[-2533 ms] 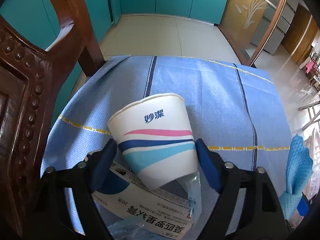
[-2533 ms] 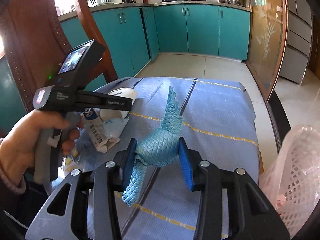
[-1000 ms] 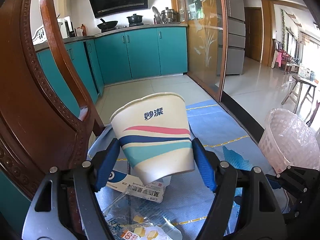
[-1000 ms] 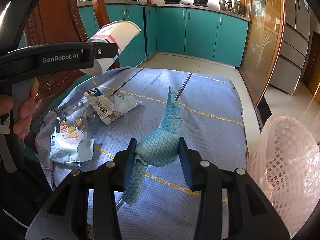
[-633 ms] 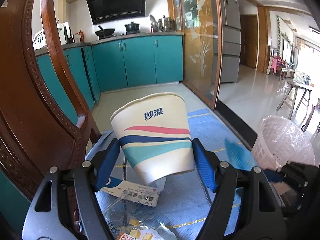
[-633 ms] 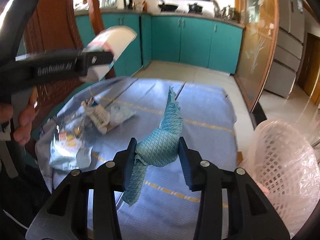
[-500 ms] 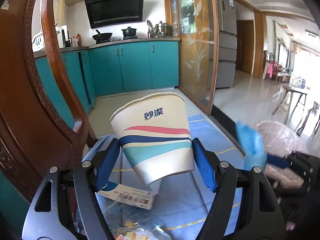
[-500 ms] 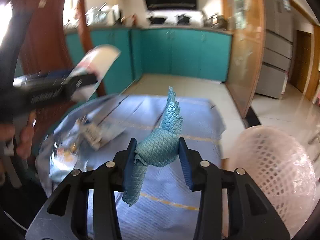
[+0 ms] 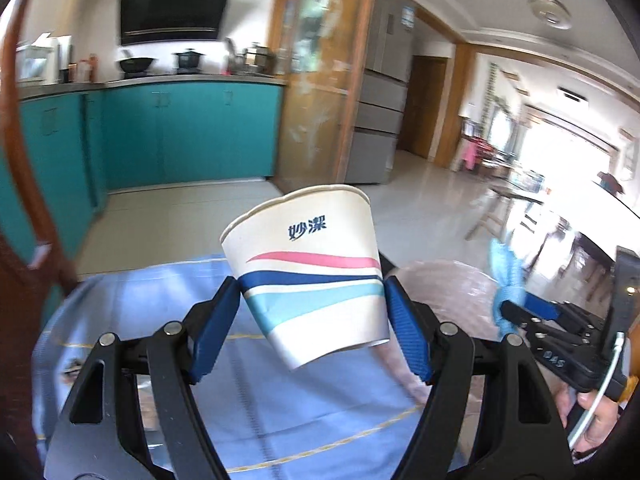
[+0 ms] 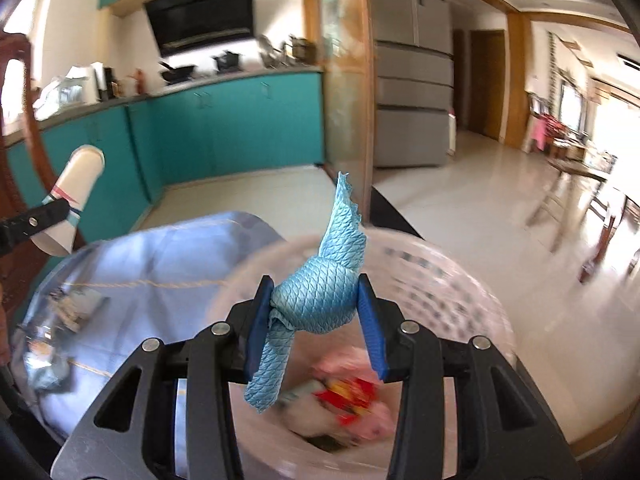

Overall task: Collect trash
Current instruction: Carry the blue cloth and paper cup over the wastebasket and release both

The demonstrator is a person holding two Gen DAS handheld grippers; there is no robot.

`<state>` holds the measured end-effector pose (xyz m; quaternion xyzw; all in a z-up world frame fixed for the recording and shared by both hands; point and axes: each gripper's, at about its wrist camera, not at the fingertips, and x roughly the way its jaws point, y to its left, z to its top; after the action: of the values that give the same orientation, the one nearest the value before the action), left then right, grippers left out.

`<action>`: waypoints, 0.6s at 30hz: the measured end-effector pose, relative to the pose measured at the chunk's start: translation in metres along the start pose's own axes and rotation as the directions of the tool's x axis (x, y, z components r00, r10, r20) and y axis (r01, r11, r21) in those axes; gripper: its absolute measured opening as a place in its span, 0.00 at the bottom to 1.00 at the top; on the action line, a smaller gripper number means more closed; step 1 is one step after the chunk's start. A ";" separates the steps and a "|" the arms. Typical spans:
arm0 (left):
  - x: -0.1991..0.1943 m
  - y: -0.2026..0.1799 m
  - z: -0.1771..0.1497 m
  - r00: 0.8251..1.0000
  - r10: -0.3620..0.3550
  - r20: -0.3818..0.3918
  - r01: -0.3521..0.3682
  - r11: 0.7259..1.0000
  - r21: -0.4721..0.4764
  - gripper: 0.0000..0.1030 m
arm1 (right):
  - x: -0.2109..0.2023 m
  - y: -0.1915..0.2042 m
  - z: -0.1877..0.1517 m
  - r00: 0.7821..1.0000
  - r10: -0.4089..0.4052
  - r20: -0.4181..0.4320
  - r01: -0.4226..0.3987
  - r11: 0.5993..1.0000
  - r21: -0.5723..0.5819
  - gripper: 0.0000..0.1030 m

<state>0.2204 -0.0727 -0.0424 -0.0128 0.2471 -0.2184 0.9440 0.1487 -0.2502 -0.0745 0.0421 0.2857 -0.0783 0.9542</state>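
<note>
Left tongs grip my cup above the table. Right tongs clamp my cloth over the basket, trash inside.

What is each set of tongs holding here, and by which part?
The left tongs grip a paper cup by its lower sides, tilted. The right tongs pinch a blue cloth at its bunched middle.
</note>
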 end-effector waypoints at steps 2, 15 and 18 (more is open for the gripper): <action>0.015 -0.022 -0.005 0.998 -0.058 -0.025 0.058 0.998 0.021 0.72 | 0.002 -0.012 -0.006 0.999 -0.018 -0.027 0.019 1.000 0.011 0.41; 0.069 -0.097 -0.022 0.969 -0.220 -0.110 0.230 0.968 0.100 0.72 | 0.001 -0.050 -0.019 0.998 -0.004 -0.064 0.009 0.998 0.066 0.41; 0.078 -0.104 -0.025 0.959 -0.238 -0.153 0.256 0.960 0.111 0.72 | 0.001 -0.049 -0.020 0.998 -0.021 -0.066 0.024 0.998 0.054 0.41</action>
<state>0.2267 -0.1975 -0.0867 0.0329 0.2938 -0.3508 0.8886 0.1299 -0.2962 -0.0937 0.0674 0.3152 -0.0953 0.9418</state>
